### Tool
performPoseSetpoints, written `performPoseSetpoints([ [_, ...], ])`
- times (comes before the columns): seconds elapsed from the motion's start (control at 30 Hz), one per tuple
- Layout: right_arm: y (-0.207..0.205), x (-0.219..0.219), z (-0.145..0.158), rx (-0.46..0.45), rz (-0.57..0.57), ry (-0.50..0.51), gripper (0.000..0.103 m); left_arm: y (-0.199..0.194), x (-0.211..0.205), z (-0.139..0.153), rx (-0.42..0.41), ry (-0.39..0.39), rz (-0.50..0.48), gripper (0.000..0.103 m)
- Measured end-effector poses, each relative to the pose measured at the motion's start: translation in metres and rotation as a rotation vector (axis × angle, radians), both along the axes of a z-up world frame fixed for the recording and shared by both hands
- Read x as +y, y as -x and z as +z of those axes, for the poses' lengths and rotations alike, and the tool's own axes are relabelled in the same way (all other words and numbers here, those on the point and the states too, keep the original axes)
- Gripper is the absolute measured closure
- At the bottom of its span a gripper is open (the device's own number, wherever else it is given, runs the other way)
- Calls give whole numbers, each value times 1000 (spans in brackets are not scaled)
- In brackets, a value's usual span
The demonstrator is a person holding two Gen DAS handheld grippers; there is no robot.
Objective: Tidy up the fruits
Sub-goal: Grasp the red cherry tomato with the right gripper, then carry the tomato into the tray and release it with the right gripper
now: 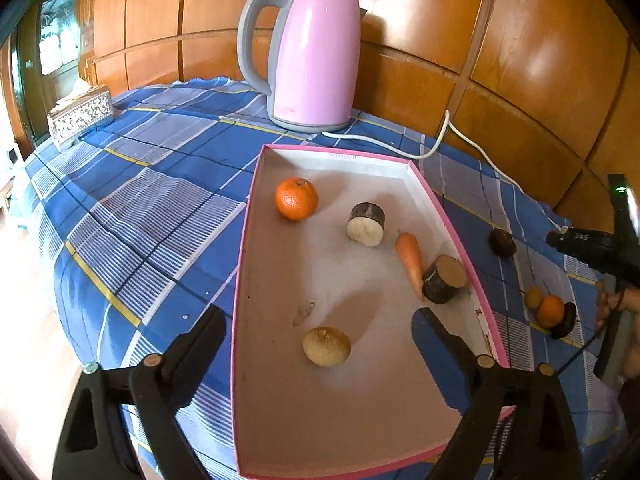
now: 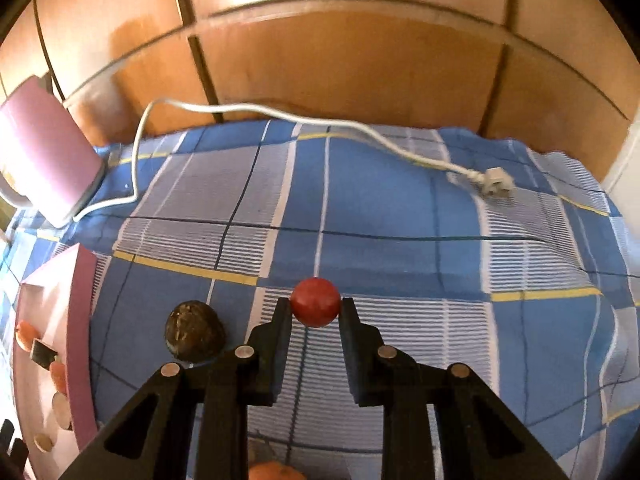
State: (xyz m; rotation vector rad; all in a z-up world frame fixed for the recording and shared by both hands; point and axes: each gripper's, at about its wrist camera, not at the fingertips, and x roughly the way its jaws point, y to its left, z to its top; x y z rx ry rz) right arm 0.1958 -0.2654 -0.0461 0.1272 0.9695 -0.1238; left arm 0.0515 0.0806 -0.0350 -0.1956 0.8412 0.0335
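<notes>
Between the fingertips of the right gripper (image 2: 315, 310), a red fruit (image 2: 315, 302) is clamped above the counter (image 2: 400, 208); left gripper (image 1: 320, 334) spread wide over the box (image 1: 245, 240), a brown fruit (image 1: 327, 346) lying free between its fingers.

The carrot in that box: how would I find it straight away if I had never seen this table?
Start at the pink kettle on the blue checked cloth; right in front of it lies a shallow pink-rimmed box. Look along the box's right side, where the carrot lies between two dark-skinned round cut chunks. It is the only long, tapering orange piece; the other orange thing in there is a round fruit.
</notes>
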Motion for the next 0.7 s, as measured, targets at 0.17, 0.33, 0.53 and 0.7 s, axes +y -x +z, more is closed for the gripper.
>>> performPoseSetpoints([
  [0.17, 21, 9, 21, -74, 31, -34, 79, 7, 0, 3, -12, -7, -2, 4],
  [0.33, 44, 36, 28, -106, 120, -62, 79, 12, 2, 6, -24, -10, -1, 2],
  [0.53, 67, 72, 33, -107, 243, -111, 79, 16, 4, 8, -33, -3, 5, 1],
  [0.7, 83, 105, 25, -69, 350, -161, 79, 21, 7, 13, -58, -4, 26, 0],
])
